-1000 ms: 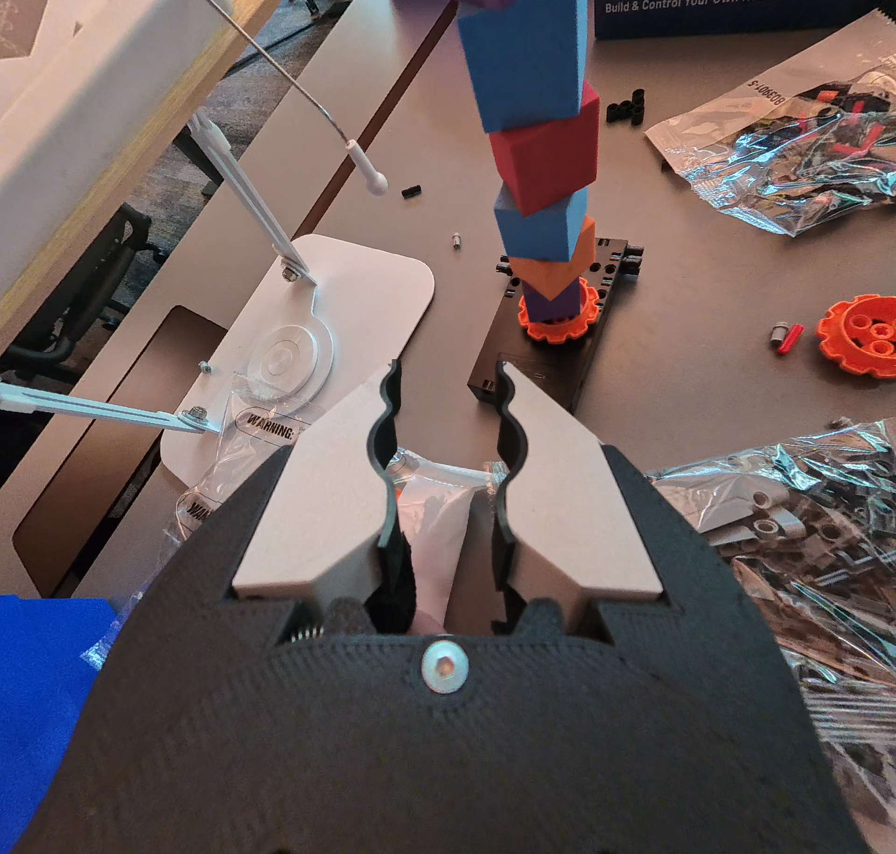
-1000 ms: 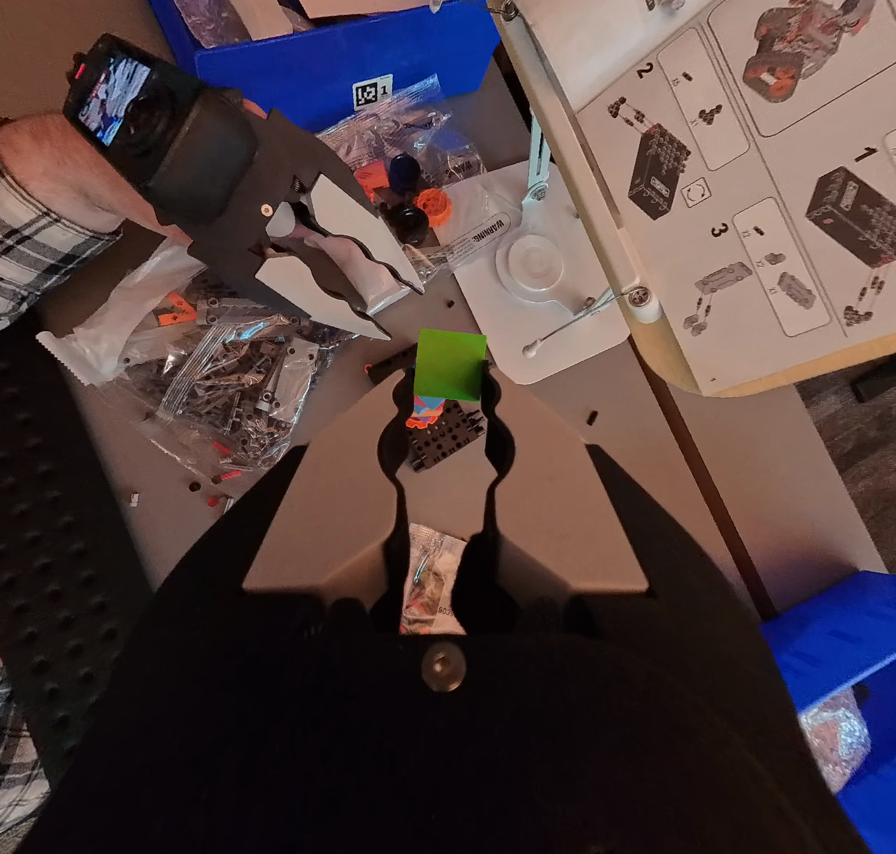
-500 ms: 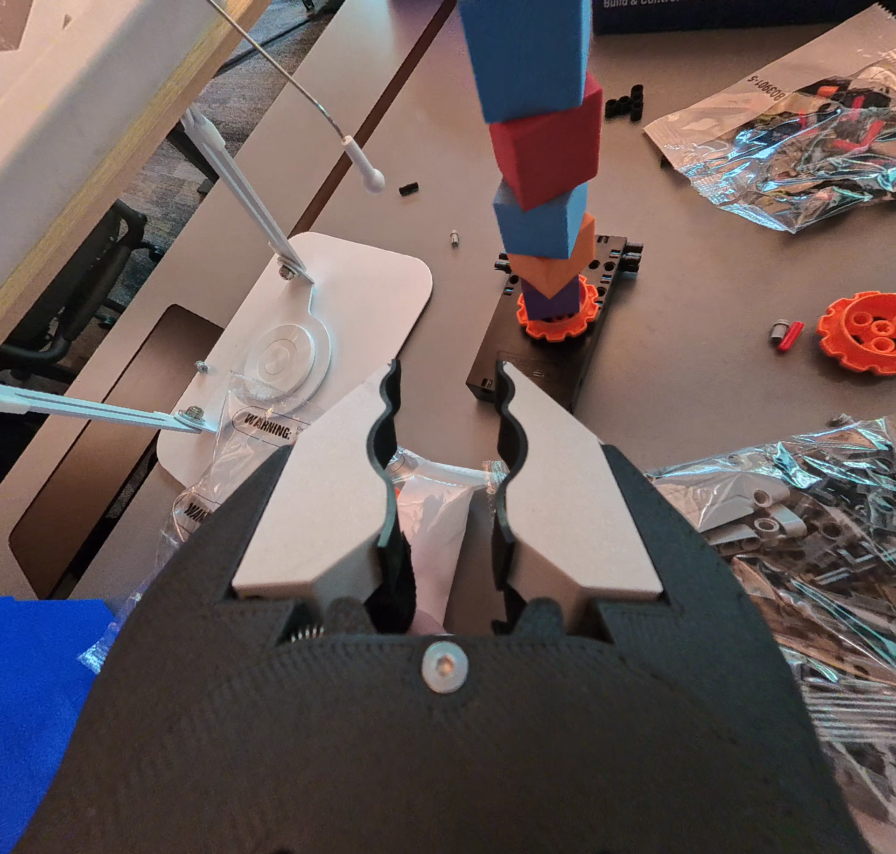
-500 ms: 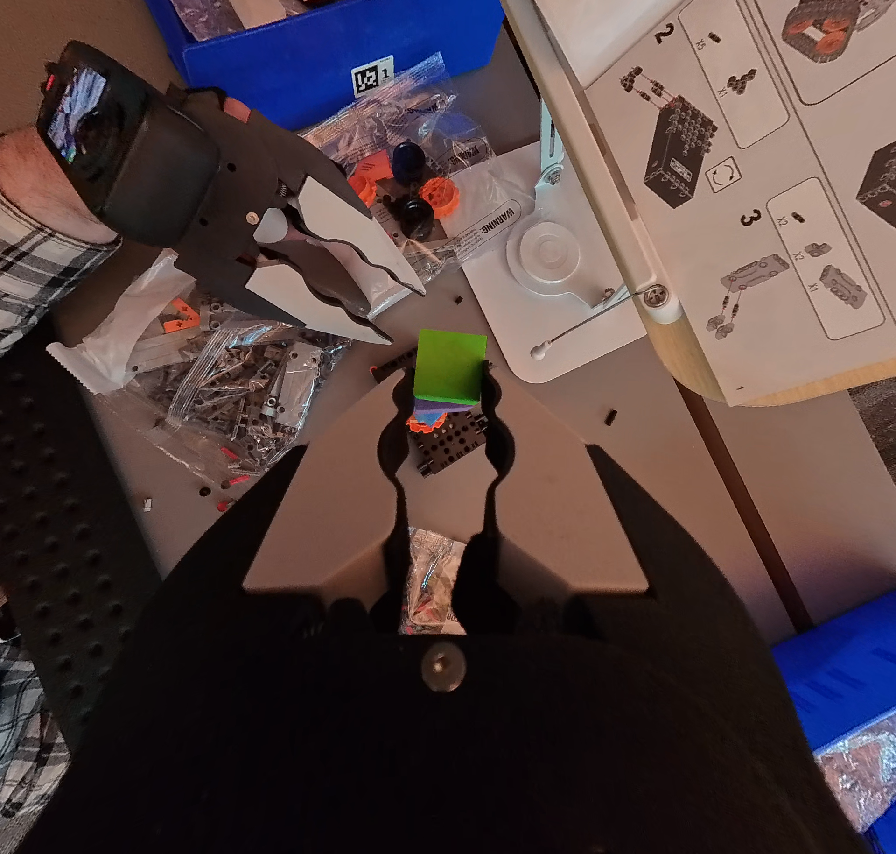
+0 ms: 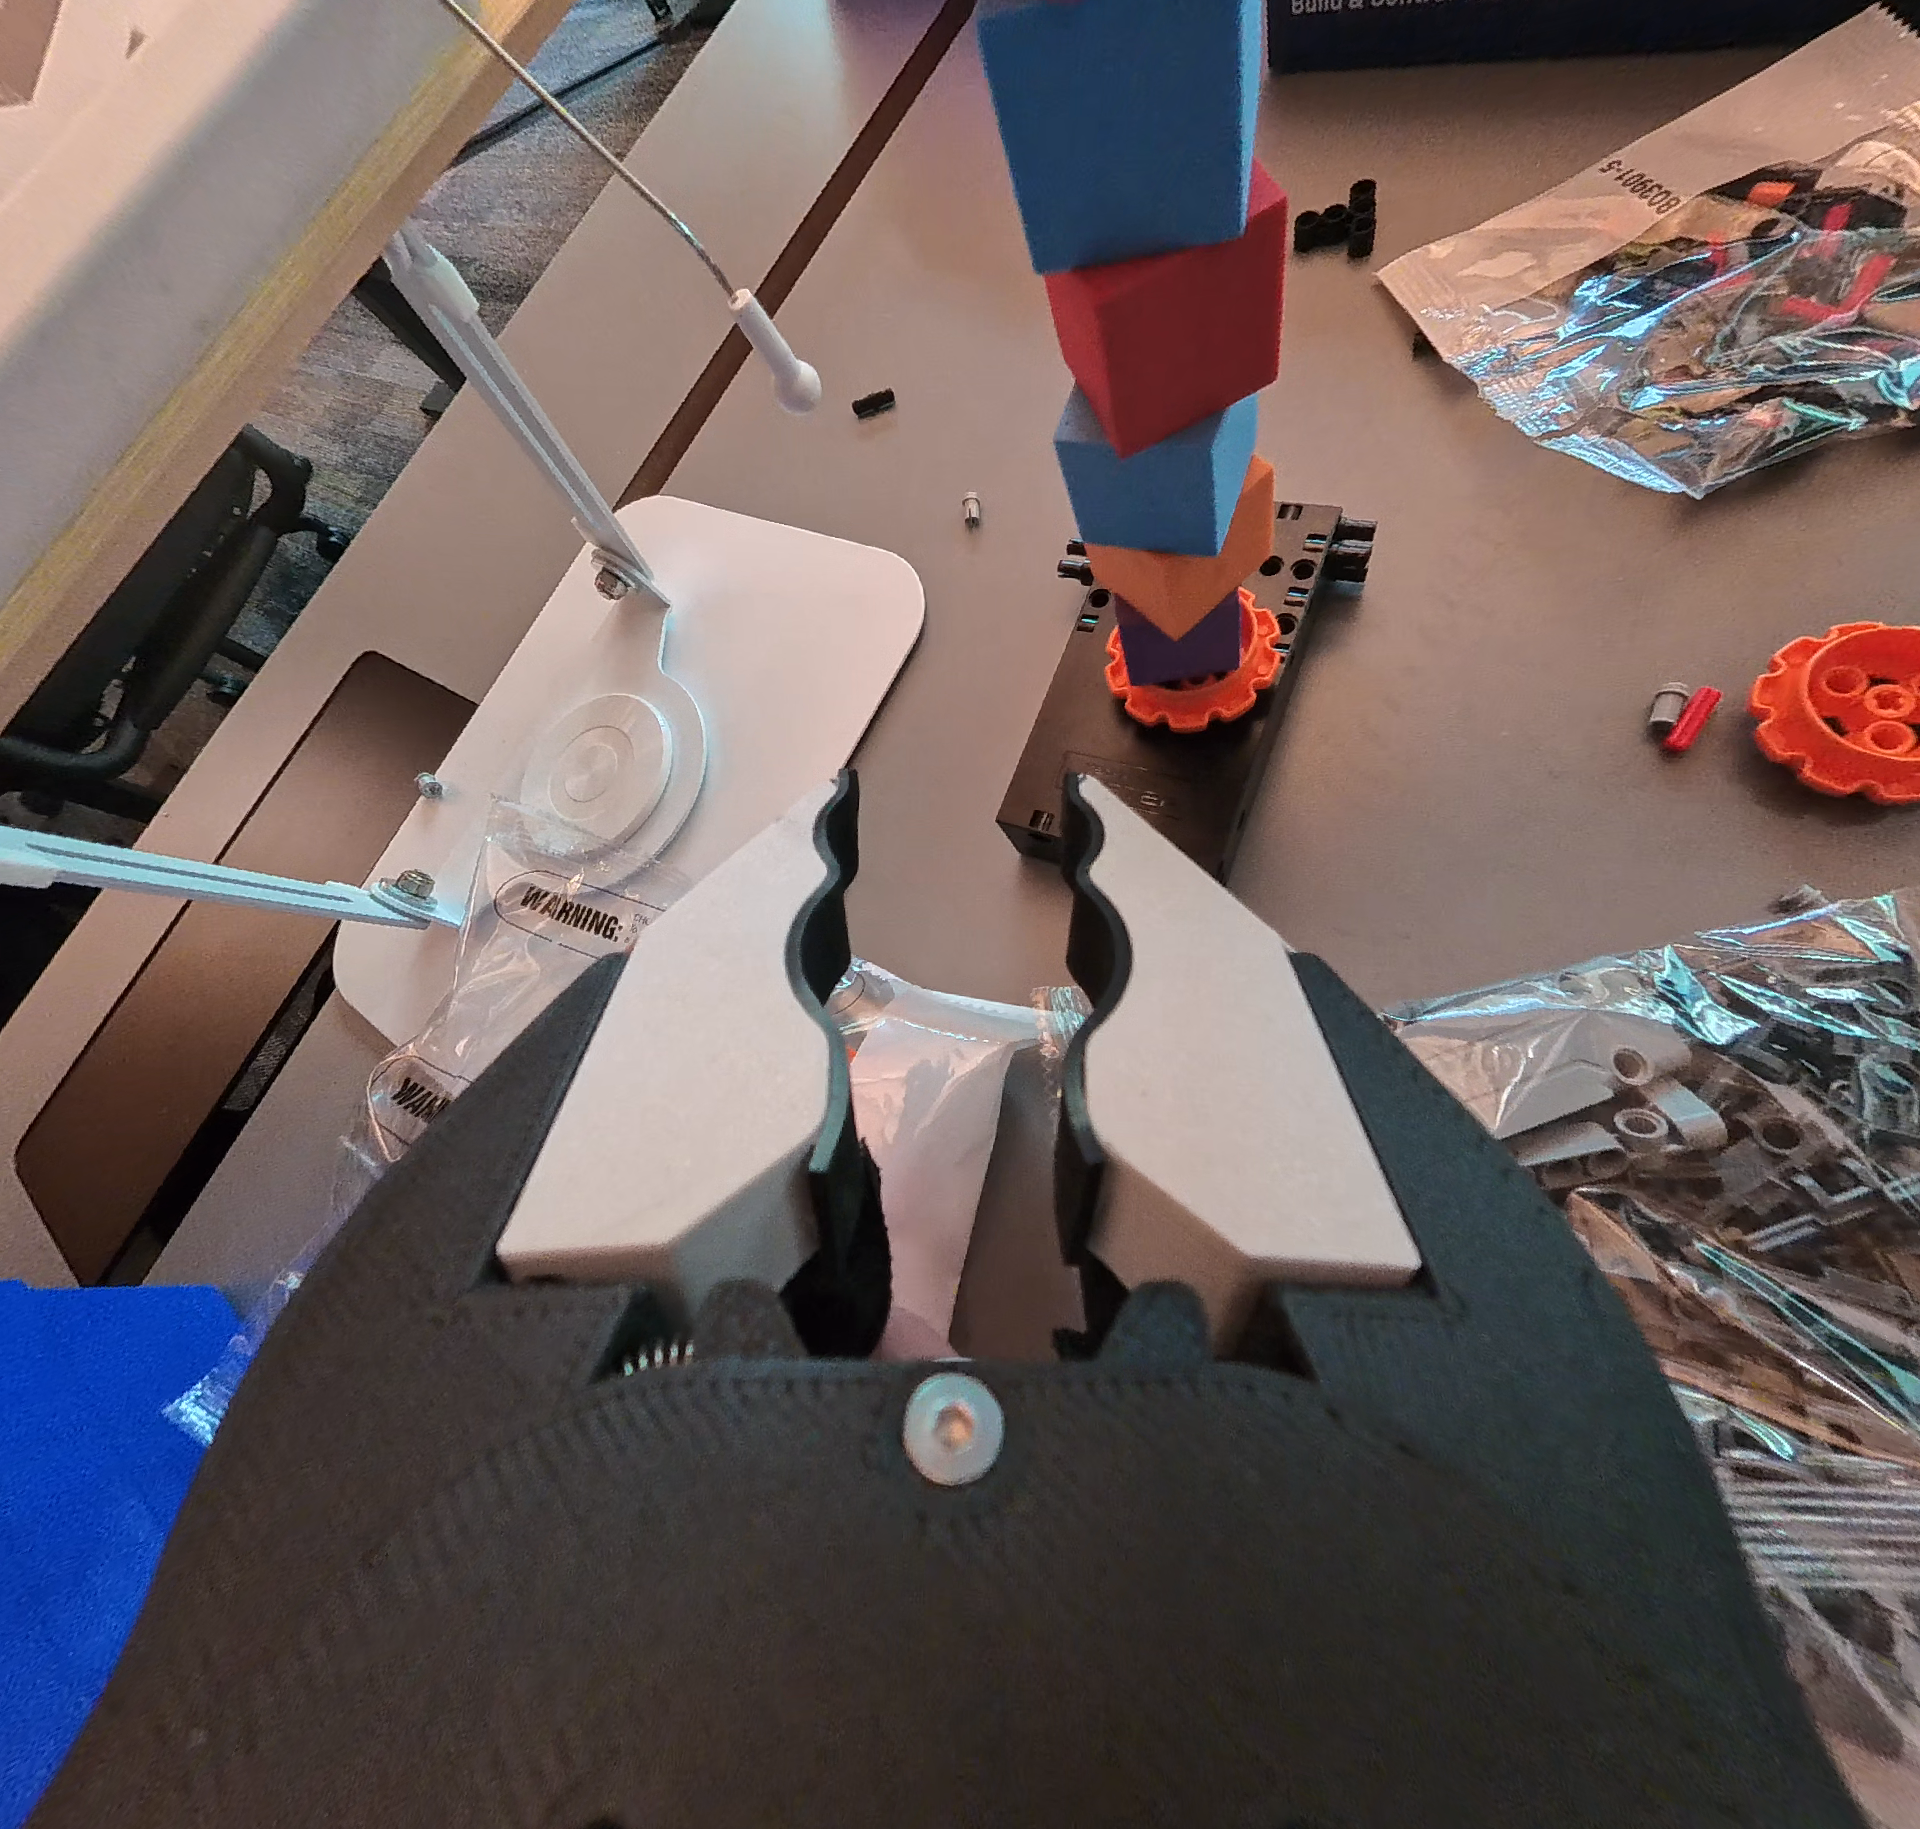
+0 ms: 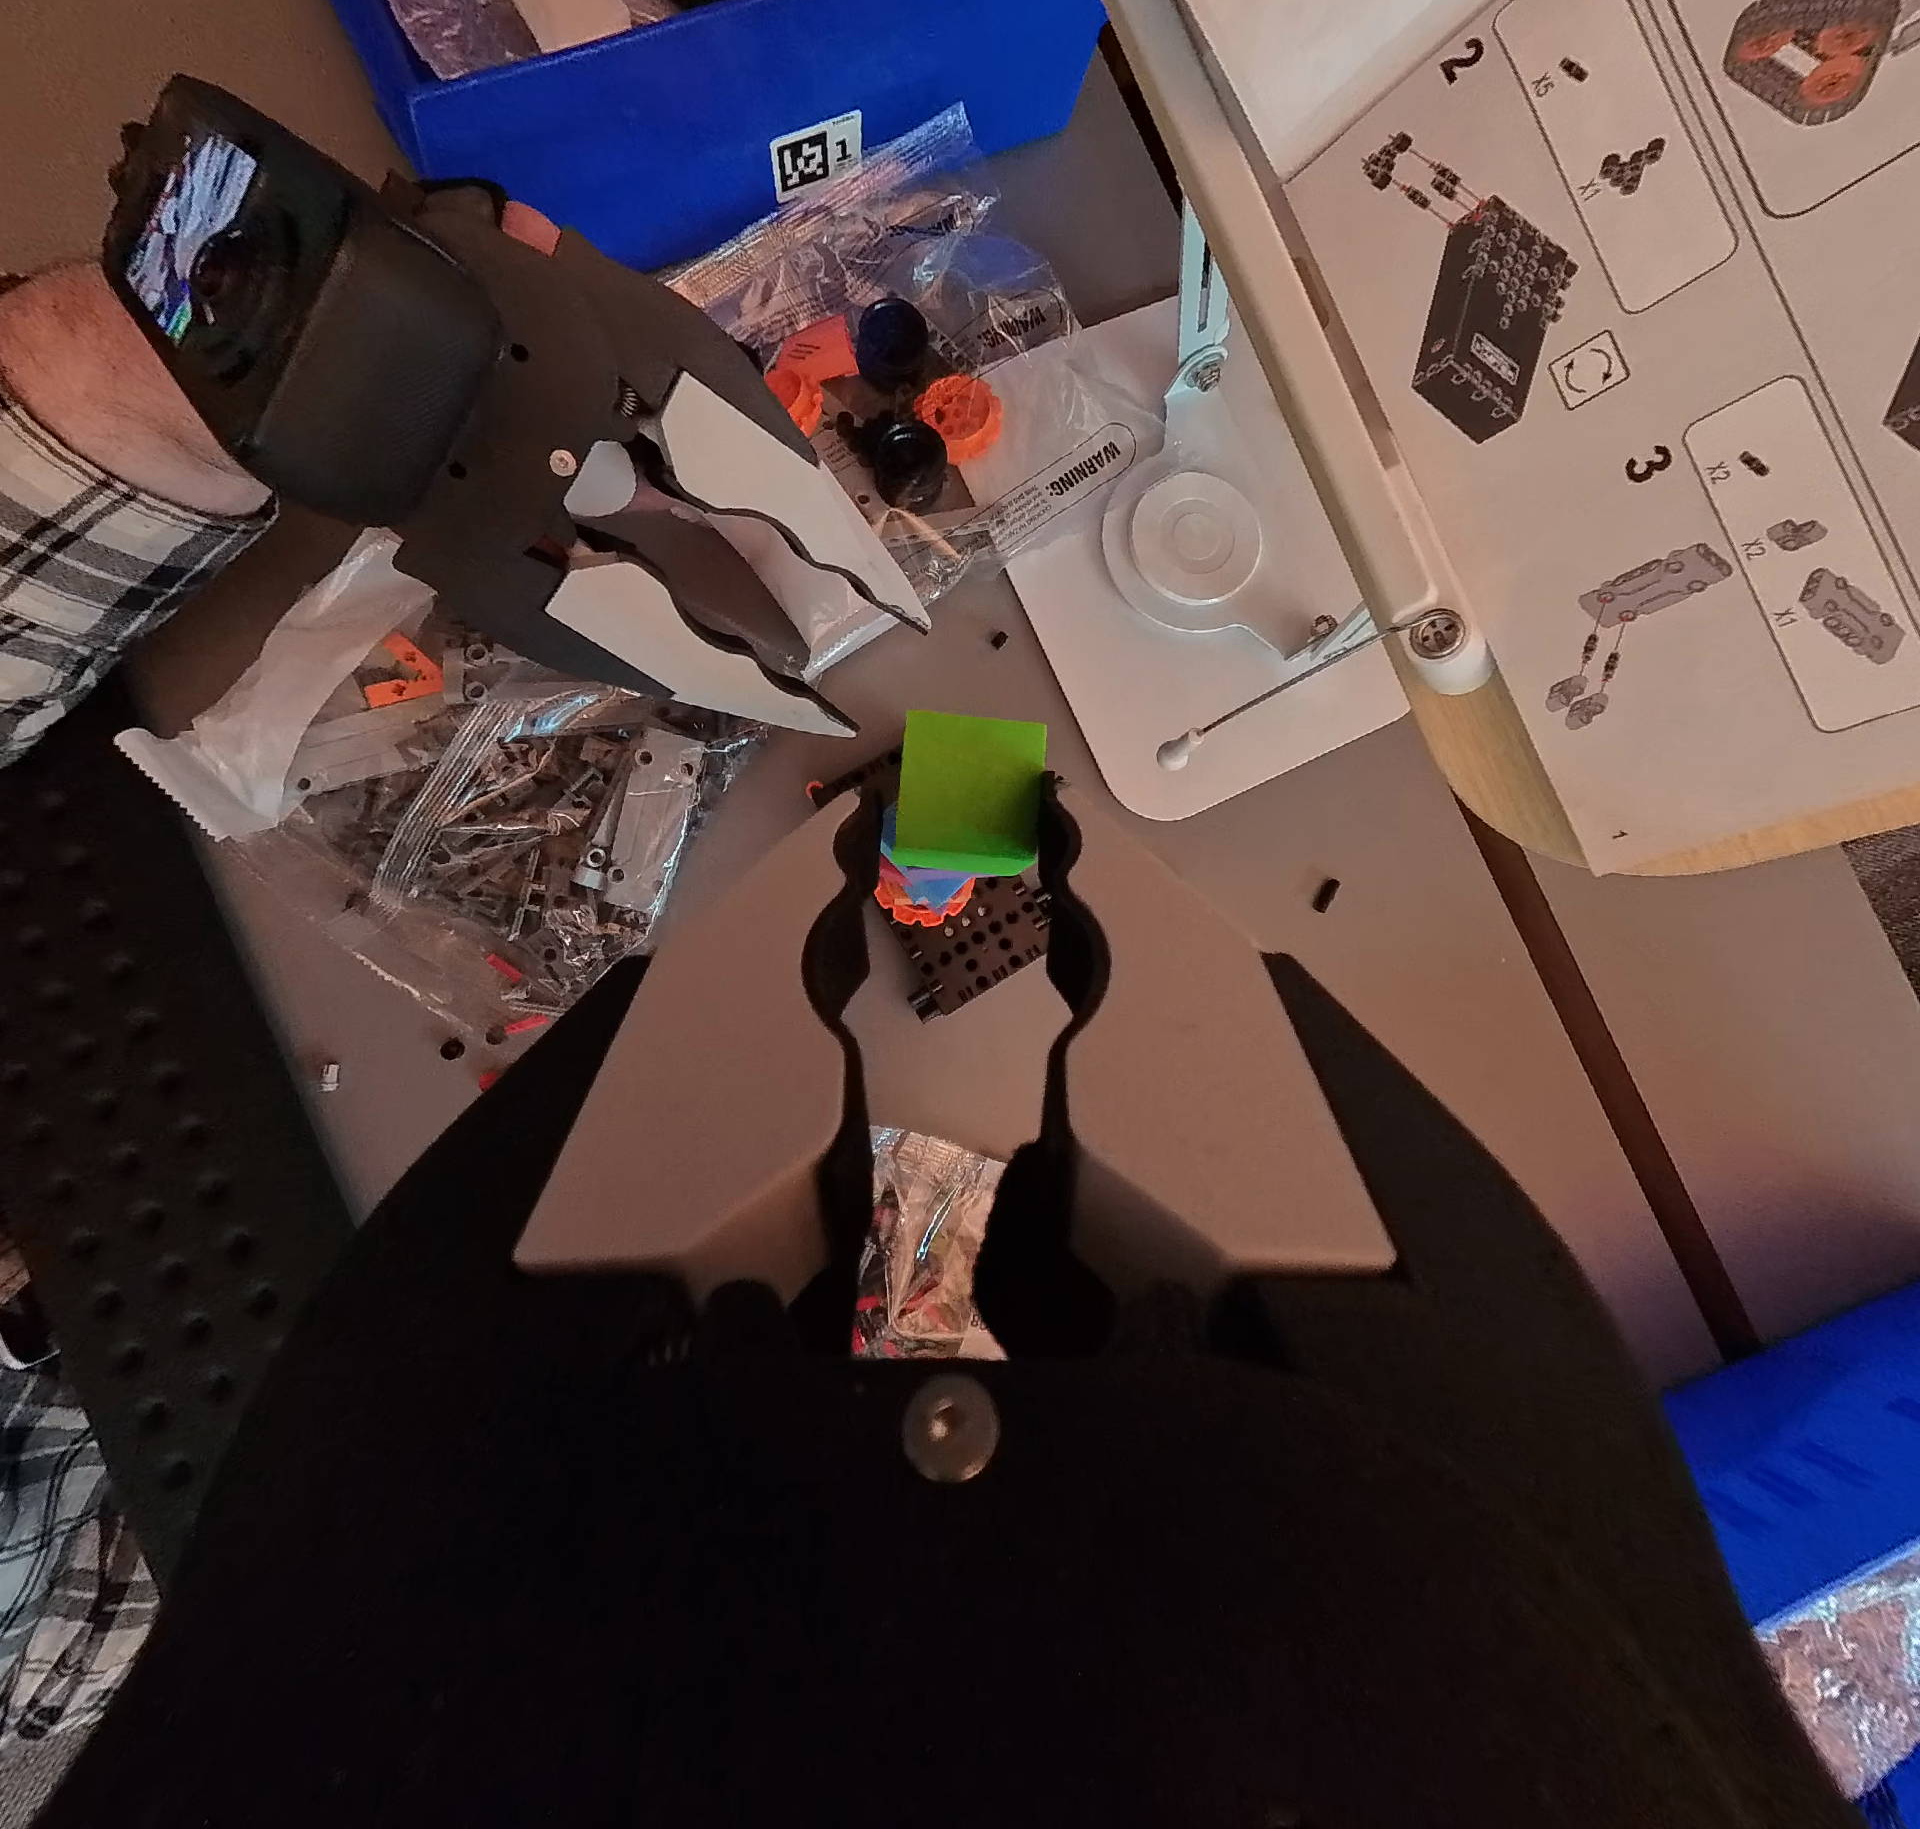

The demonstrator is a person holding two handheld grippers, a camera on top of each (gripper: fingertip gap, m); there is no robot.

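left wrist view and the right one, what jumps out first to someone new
A tall, crooked stack of coloured foam cubes rises from an orange toothed wheel on a black studded block. From above, the right gripper brackets its bright green top cube, while the open left gripper waits beside the stack.

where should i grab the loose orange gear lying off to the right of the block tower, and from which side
Take the orange gear across its toothed outer rim, coming straight down from above. It lies flat and low on the table, so a sideways approach would likely have little height to catch, while the round rim offers two opposite sides for the jaws. Keep them clear of the small red and grey pin beside it.
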